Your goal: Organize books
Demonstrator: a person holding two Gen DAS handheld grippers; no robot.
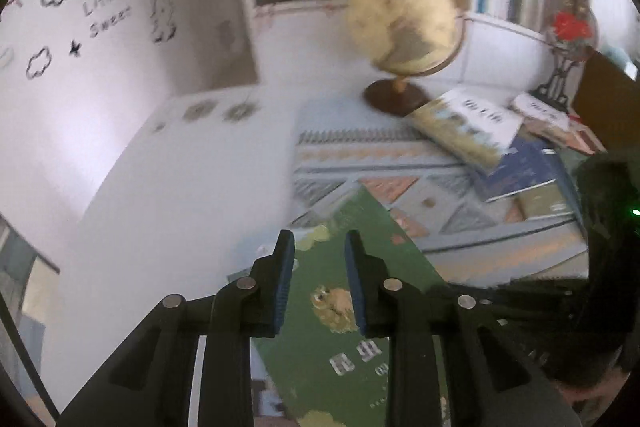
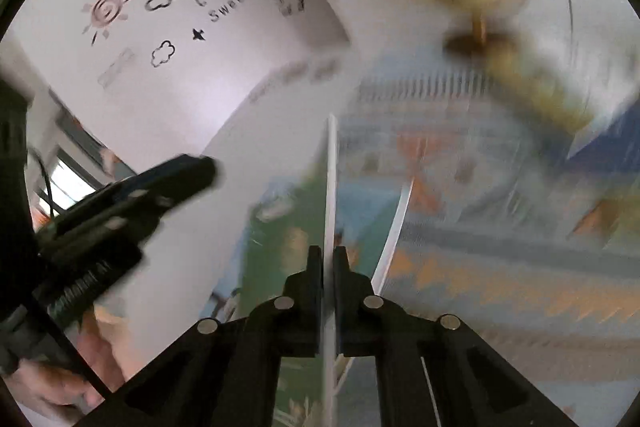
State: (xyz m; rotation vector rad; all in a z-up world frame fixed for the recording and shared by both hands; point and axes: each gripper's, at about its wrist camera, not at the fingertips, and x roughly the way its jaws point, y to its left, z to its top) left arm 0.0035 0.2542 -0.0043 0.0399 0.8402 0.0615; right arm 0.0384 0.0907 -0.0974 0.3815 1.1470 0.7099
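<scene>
Right gripper (image 2: pixel 328 259) fingers pinch the green book (image 2: pixel 288 243) on edge; left gripper (image 1: pixel 320 259) fingers nearly pressed together, holding nothing visible. Keep it upright in transit.

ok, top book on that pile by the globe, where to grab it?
Take the top book by its near long edge, the one facing the cloth. It lies flat and askew on the blue book, and that edge seems to overhang, so fingers may slip over and under. The globe crowds the far side.
</scene>
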